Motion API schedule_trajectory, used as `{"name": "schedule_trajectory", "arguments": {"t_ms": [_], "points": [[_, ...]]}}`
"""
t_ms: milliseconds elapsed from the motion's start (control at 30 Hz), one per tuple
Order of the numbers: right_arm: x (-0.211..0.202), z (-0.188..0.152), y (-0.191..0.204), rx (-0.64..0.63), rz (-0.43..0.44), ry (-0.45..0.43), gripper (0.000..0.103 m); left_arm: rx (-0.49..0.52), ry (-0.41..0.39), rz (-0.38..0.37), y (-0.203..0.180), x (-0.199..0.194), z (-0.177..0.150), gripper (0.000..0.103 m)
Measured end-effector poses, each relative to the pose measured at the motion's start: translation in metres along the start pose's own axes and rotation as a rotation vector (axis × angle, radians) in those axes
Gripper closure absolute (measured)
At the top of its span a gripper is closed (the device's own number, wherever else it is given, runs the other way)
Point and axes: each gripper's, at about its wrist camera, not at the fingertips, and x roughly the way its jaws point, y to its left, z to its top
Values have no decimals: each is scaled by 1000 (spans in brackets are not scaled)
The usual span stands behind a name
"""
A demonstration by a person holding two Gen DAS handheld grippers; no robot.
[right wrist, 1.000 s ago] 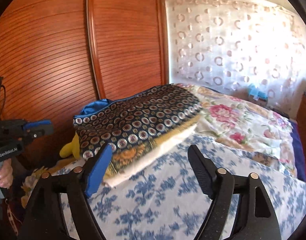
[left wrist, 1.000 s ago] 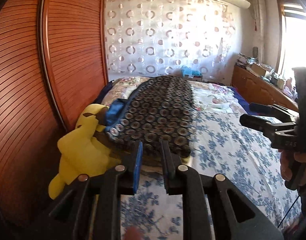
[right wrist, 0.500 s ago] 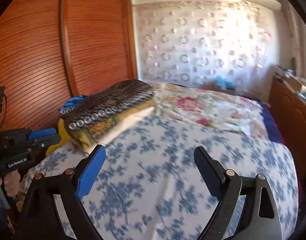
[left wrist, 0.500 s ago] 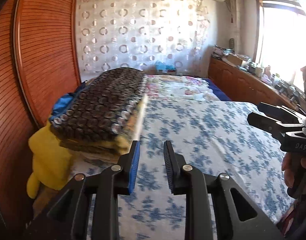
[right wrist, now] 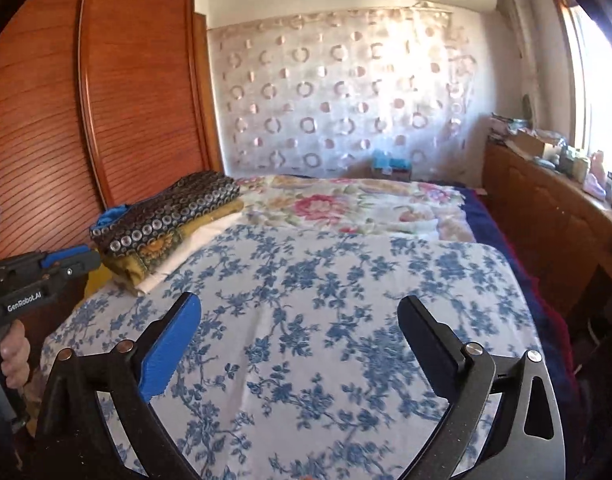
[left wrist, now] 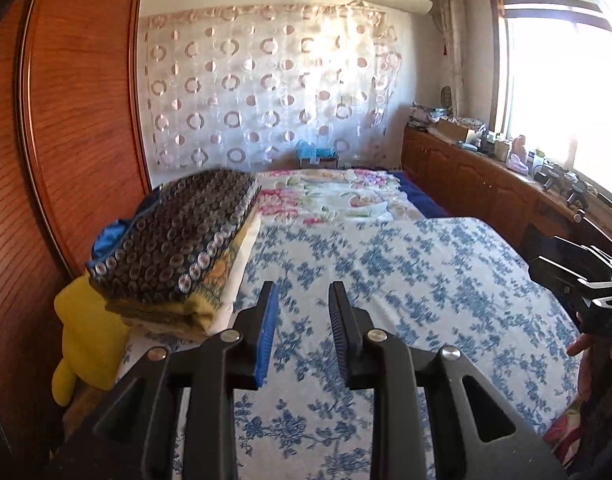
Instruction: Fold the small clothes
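Note:
A stack of folded clothes lies at the bed's left edge: a dark cloth with a ring pattern on top, mustard and white layers below. The right wrist view shows the same stack at the far left. My left gripper hovers over the blue-flowered sheet, to the right of the stack, its jaws a narrow gap apart with nothing between them. My right gripper is above the middle of the sheet, its jaws opening wide and empty. Each gripper shows at the edge of the other's view, held by a hand.
A wooden slatted wardrobe stands close along the bed's left side. A yellow plush toy is wedged beside the stack. A pink-flowered quilt covers the far end of the bed. A cluttered wooden sideboard runs along the right under the window.
Both grippers have swung right, away from the stack, which now sits further left in each view. The right jaws have spread wider; the left jaws have parted a little.

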Motion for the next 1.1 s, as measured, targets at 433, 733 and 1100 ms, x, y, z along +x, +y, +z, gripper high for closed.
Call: {"name": "schedule_trajectory", "arguments": {"t_ms": [433, 733, 1100], "points": [[-53, 23, -9, 26, -89, -121, 0, 24, -74, -6, -15, -32, 23, 77], [-53, 21, -10, 35, -99, -115, 0, 21, -70, -5, -17, -33, 21, 76], [-51, 19, -11, 34, -114, -101, 0, 12, -67, -2, -17, -34, 20, 76]]}}
